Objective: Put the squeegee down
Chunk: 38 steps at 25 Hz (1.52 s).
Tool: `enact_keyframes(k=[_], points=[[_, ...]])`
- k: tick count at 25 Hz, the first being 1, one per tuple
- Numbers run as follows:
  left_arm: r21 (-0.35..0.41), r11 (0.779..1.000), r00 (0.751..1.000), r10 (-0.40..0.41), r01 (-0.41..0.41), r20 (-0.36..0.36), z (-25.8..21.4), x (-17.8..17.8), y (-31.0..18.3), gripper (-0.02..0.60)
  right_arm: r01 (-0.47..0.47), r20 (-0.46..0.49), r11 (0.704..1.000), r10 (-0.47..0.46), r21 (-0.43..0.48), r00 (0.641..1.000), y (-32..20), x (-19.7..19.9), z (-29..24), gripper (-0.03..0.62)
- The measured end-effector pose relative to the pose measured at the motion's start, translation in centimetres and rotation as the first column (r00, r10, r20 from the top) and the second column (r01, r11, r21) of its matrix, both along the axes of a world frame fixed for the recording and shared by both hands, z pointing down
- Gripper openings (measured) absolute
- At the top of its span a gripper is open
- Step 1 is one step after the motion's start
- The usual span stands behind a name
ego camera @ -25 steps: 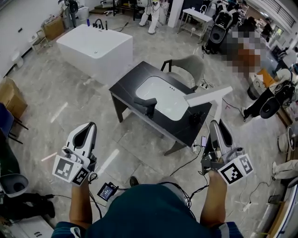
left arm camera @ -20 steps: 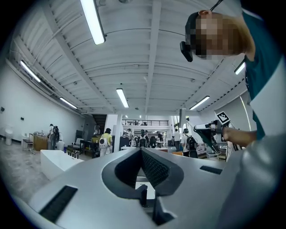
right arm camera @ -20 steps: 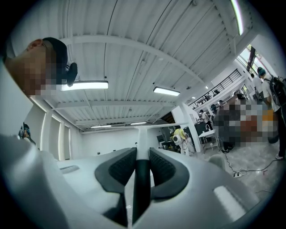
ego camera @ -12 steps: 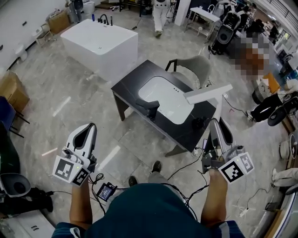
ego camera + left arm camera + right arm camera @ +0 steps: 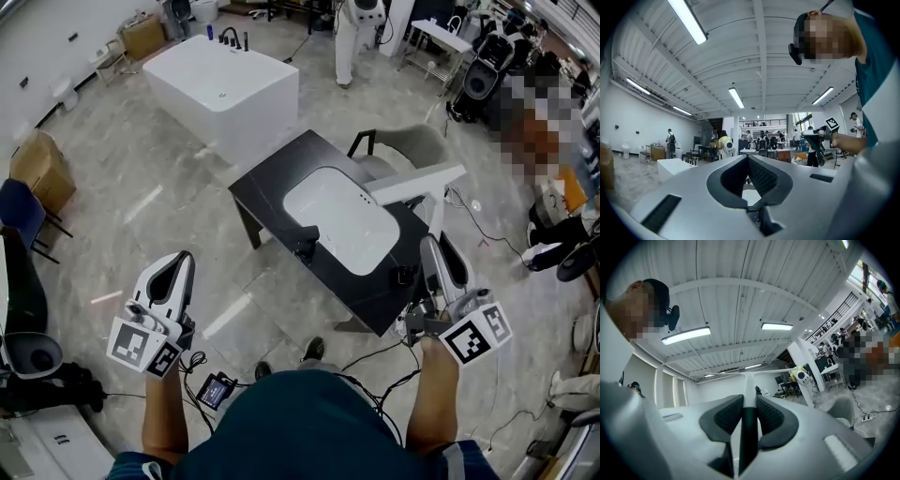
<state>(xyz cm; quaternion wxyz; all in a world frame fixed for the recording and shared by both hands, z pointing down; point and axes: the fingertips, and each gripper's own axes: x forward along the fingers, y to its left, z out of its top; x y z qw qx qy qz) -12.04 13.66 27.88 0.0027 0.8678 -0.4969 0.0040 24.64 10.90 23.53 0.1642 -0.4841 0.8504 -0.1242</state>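
Observation:
The squeegee (image 5: 419, 185) has a long white blade on a white and black handle. My right gripper (image 5: 433, 242) is shut on that handle and holds it upright, so the blade hangs over the right end of the black table (image 5: 265, 184). In the right gripper view the dark handle (image 5: 748, 427) sits pinched between both pads, with the blade (image 5: 754, 372) lying across the top. My left gripper (image 5: 181, 255) is shut on nothing, out over the floor to the left of the table. Its pads (image 5: 759, 176) meet at the tip.
The table holds a white sink basin (image 5: 342, 220) and a black faucet (image 5: 305, 246). A grey chair (image 5: 412, 145) stands behind it and a white tub (image 5: 225, 89) farther back left. Cables and a small screen device (image 5: 216, 389) lie by my feet. People stand at the far end.
Both grippers and the view have moved forward toward the black table, which now lies closer. The squeegee stays in the right gripper; the left stays shut.

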Motion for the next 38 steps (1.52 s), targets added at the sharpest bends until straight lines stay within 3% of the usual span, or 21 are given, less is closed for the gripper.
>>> enact_keyframes(k=[10, 16, 26, 38], points=[[-0.008, 0.995, 0.995, -0.096, 0.096, 0.016, 0.1, 2.6, -3.4, 0.006, 0.098, 0.022, 0.995, -0.098, -0.007, 0.995, -7.0, 2.1, 1.0, 0.100], [-0.031, 0.996, 0.996, -0.088, 0.089, 0.026, 1.0, 2.8, -6.6, 0.006, 0.093, 0.031, 0.995, -0.092, -0.035, 0.995, -9.9, 2.3, 2.3, 0.100], [-0.031, 0.996, 0.996, 0.085, -0.086, -0.018, 0.6, 0.5, -17.6, 0.006, -0.052, -0.023, 0.997, 0.051, -0.050, 0.998, -14.4, -1.0, 1.0, 0.100], [-0.007, 0.967, 0.966, 0.253, -0.254, -0.048, -0.2, -4.6, -26.4, 0.006, -0.221, -0.055, 0.975, 0.219, -0.025, 0.974, -17.3, -6.5, -1.1, 0.100]])
